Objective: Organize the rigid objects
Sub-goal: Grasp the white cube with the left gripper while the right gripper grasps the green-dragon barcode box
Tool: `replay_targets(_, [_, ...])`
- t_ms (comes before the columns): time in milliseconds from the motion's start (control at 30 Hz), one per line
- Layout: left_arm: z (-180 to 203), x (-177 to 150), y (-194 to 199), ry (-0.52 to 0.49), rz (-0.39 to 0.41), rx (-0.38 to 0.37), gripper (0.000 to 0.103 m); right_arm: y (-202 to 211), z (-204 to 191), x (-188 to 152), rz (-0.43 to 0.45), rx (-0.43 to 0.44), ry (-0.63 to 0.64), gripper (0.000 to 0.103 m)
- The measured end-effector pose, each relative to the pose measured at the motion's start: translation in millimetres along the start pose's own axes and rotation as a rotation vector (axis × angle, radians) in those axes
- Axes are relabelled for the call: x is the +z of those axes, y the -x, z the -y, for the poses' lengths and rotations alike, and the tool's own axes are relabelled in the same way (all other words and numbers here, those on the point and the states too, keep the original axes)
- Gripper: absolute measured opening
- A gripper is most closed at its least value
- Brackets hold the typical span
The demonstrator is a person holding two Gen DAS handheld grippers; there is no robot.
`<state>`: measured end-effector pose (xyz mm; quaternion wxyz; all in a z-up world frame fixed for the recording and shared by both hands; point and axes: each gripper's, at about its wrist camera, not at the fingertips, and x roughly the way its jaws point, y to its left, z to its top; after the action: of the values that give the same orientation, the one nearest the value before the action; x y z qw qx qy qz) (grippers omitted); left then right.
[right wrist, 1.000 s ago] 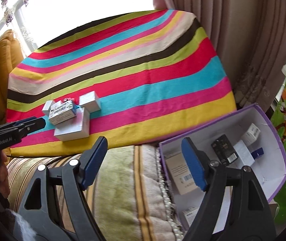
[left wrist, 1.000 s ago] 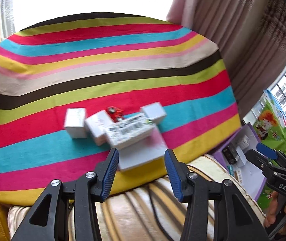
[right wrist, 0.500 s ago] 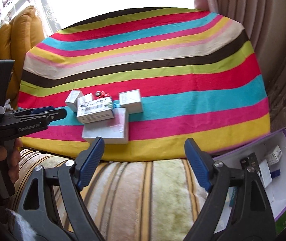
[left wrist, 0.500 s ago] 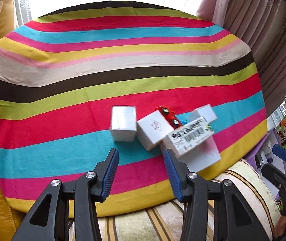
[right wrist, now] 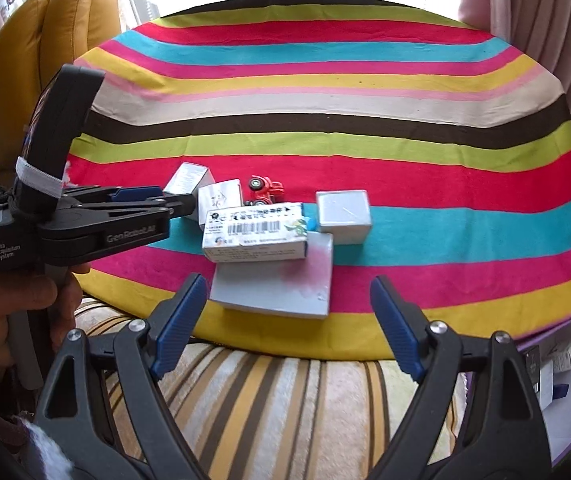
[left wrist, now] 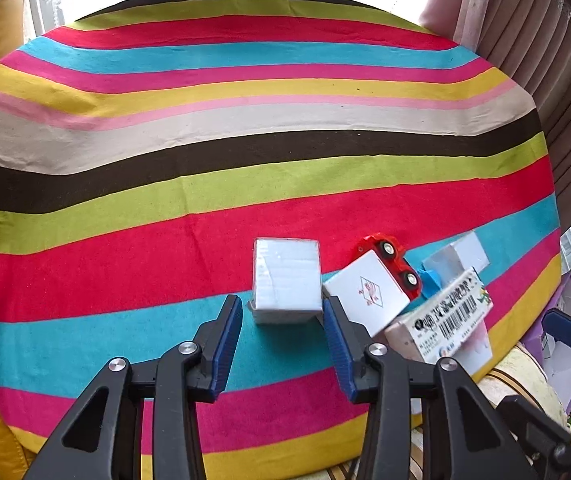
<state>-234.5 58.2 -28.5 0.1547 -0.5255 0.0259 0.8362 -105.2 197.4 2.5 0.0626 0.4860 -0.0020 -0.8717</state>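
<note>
Several small boxes and a red toy car (left wrist: 391, 258) lie clustered on a striped cloth (left wrist: 245, 152). My left gripper (left wrist: 283, 330) is open, its fingers either side of the near end of a white box (left wrist: 287, 276). Right of it lie a white box with a red diamond mark (left wrist: 367, 290) and a barcode box (left wrist: 445, 322). In the right wrist view, my right gripper (right wrist: 285, 320) is open and empty, just short of a flat grey box (right wrist: 273, 284) under the barcode box (right wrist: 255, 232). A grey cube box (right wrist: 343, 216) sits to the right.
A purple-edged bin (right wrist: 561, 364) holding small boxes sits at the lower right, off the cloth. A striped cushion (right wrist: 285, 400) lies under my right gripper. A yellow armchair (right wrist: 45, 40) stands at the left, curtains (right wrist: 545, 20) at the right.
My left gripper has moved forward and left onto the leftmost white box, which now sits between its fingers. My right gripper has swung left from the bin toward the boxes.
</note>
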Motion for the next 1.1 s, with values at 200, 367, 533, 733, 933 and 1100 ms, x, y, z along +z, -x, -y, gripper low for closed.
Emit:
replay_targets(200, [-2, 7, -15, -0.008, -0.018, 0.012, 0.037, -20, -12, 9, -0.022, 0.014, 0.02, 0.088])
replay_targets(367, [-4, 11, -20, -0.014, -0.003, 0.004, 0.037, -34, -17, 16, -0.038, 0.011, 0.03, 0.088])
replay_targets(533, [-6, 7, -22, -0.024, 0.006, 0.016, 0.036, -48, -20, 21, -0.058, -0.001, 0.032, 0.088])
replay_targets(733, [-17, -1, -17, 0.023, 0.013, 0.004, 0.036, -56, -20, 23, -0.07, -0.013, 0.026, 0.088])
replay_targets(933, [-27, -12, -8, 0.086, 0.02, -0.013, 0.036, -58, -21, 22, -0.071, -0.018, 0.02, 0.078])
replay_targets(1100, [-27, -22, 6, 0.111, 0.049, -0.011, 0.036, -54, -22, 19, -0.05, -0.015, 0.016, 0.078])
